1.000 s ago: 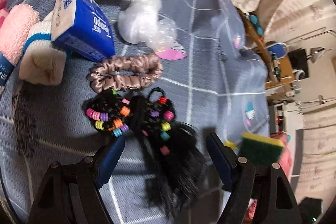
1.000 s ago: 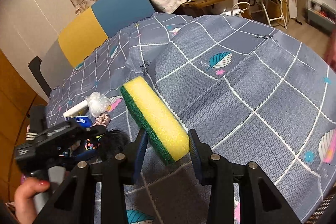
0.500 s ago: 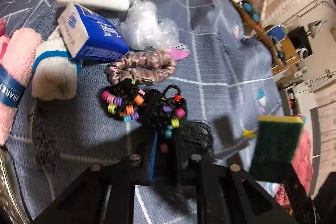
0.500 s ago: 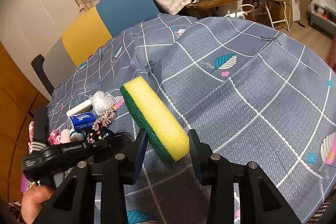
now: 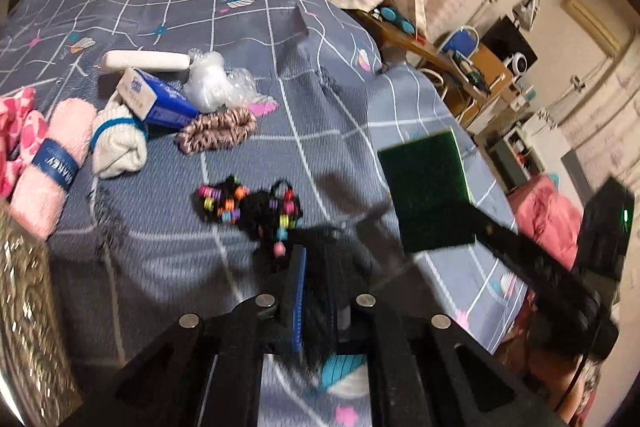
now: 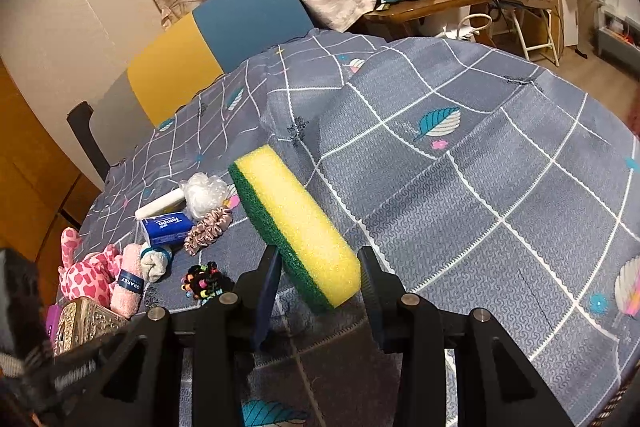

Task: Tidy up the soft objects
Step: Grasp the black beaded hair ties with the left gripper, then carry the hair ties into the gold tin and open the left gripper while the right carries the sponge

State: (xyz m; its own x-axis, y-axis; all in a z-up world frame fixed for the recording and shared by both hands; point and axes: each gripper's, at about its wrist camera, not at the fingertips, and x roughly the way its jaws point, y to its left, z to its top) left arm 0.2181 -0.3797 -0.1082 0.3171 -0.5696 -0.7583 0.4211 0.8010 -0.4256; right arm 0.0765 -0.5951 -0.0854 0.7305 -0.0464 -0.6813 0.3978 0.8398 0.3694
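Note:
A black fringed hair piece with coloured beads (image 5: 248, 203) lies on the grey checked cloth (image 5: 280, 115). Its dark tail runs back between the pads of my left gripper (image 5: 318, 279), which is shut on it. The beaded end (image 6: 200, 281) still rests on the cloth. My right gripper (image 6: 320, 277) is shut on a yellow sponge with a green scouring side (image 6: 296, 223) and holds it tilted above the cloth. In the left wrist view the sponge's green face (image 5: 428, 191) hangs to the right of the hair piece.
Behind the hair piece lie a satin scrunchie (image 5: 218, 131), a blue tissue pack (image 5: 160, 99), a clear plastic wad (image 5: 212, 85), a white stick (image 5: 144, 61), a rolled white sock (image 5: 118, 143), pink yarn (image 5: 52, 163) and a pink plush (image 5: 16, 131). A gold box (image 5: 28, 307) stands near left.
My left gripper has shut on the black tail of the beaded hair piece, then pulled back and up while rolling. The right gripper and its sponge have stayed put.

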